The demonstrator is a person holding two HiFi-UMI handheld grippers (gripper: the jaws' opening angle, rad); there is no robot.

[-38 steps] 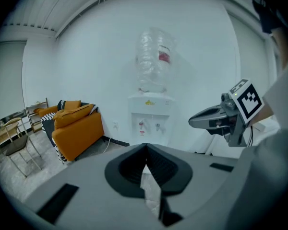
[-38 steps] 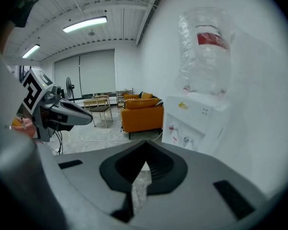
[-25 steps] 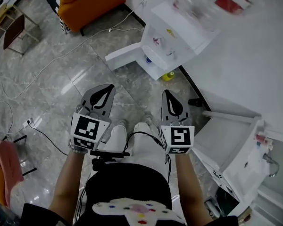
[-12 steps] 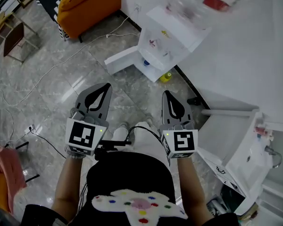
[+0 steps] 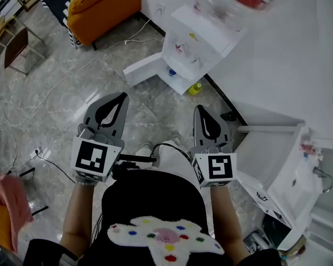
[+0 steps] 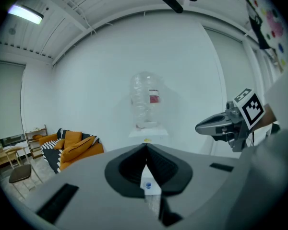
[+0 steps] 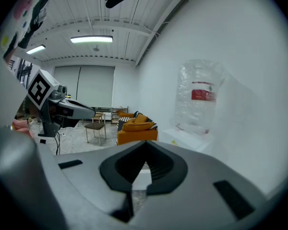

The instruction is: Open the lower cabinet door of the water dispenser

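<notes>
Glossy grey marble floor (image 5: 61,98), white water dispenser (image 5: 202,35) standing on it at the wall, its lower door (image 5: 144,68) swung open over the tiles, small yellow object (image 5: 195,87) just beside the base, orange sofa (image 5: 102,1) top left, wooden chair (image 5: 16,43) nearby, white cable (image 5: 61,73) trailing across

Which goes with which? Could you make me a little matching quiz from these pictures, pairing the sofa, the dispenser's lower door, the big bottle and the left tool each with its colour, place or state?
Things:
1. sofa
2. lower cabinet door
3. water bottle
4. left tool

Descriptions:
A. jaws shut, nothing held
B. orange
C. swung open
D. on top of the water dispenser

Pairs: 1-B, 2-C, 3-D, 4-A.
</notes>
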